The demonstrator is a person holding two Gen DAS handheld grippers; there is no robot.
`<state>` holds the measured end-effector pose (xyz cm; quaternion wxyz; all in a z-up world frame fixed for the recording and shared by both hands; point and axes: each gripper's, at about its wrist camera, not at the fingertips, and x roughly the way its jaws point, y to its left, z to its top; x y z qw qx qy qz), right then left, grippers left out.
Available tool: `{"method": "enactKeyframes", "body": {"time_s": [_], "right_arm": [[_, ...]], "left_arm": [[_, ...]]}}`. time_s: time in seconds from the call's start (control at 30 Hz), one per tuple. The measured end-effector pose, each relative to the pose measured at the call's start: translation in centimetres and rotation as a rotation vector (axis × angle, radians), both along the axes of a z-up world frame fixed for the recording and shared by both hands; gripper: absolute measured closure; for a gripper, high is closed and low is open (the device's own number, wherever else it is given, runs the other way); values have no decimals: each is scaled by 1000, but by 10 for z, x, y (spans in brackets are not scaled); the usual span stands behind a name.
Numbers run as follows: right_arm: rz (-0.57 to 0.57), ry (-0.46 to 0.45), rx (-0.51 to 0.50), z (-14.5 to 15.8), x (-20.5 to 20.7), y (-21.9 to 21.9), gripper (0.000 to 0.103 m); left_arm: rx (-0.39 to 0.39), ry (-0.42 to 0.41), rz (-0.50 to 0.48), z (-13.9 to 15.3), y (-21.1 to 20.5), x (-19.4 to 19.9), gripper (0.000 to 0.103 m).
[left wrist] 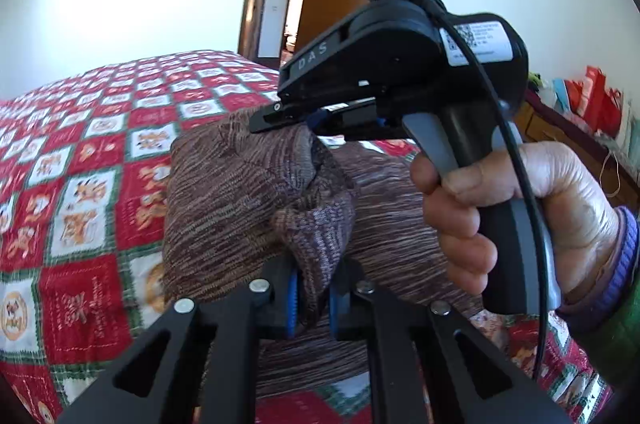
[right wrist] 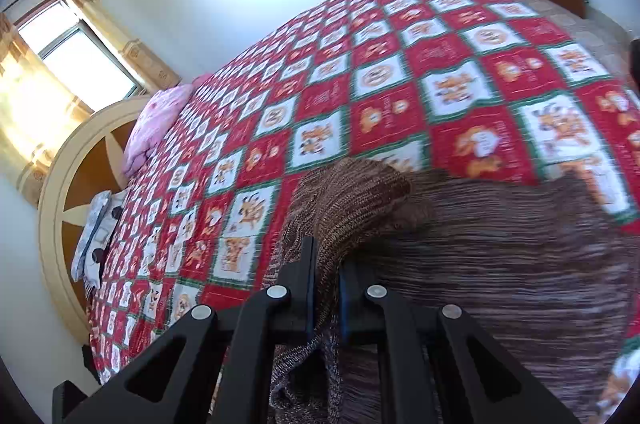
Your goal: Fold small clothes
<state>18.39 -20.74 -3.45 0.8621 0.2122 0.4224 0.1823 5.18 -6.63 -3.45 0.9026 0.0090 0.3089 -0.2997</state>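
Observation:
A brown mottled knit garment (left wrist: 224, 200) lies on the red, white and green quilted bed (left wrist: 80, 160). My left gripper (left wrist: 312, 300) is shut on a bunched fold of the knit. My right gripper (left wrist: 308, 120), held by a hand, shows from the side in the left wrist view and is shut on the same bunched edge a little farther out. In the right wrist view my right gripper (right wrist: 326, 288) pinches the knit garment (right wrist: 500, 256), which drapes down between the jaws over the quilt (right wrist: 360, 72).
A wooden door (left wrist: 336, 12) stands open beyond the bed. Red bags (left wrist: 592, 96) sit on a wooden cabinet at right. A round headboard (right wrist: 72, 184), a pink pillow (right wrist: 156, 128) and a curtained window (right wrist: 80, 56) lie at the bed's far end.

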Motion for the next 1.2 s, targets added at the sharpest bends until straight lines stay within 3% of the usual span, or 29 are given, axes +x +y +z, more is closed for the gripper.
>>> {"method": "enactKeyframes", "body": {"time_s": [0.4,0.63,0.93,1.2], "right_arm": [[-60,-43,-140,16,-32,-62,94],[-85,-44,-165,14,-43,-89,94],[-119,-17,-193,-5,-62,-128,94],[-145,79,-191,-47,-71,-147,94]], "left_arm": [[37,12,-78,7,-55,-11,91],[32,39,-125,-1,-80,-10,91],[58,68,-193,-17,-110,-16,91],[110,176,-215,-32,-123,-8,91]]}}
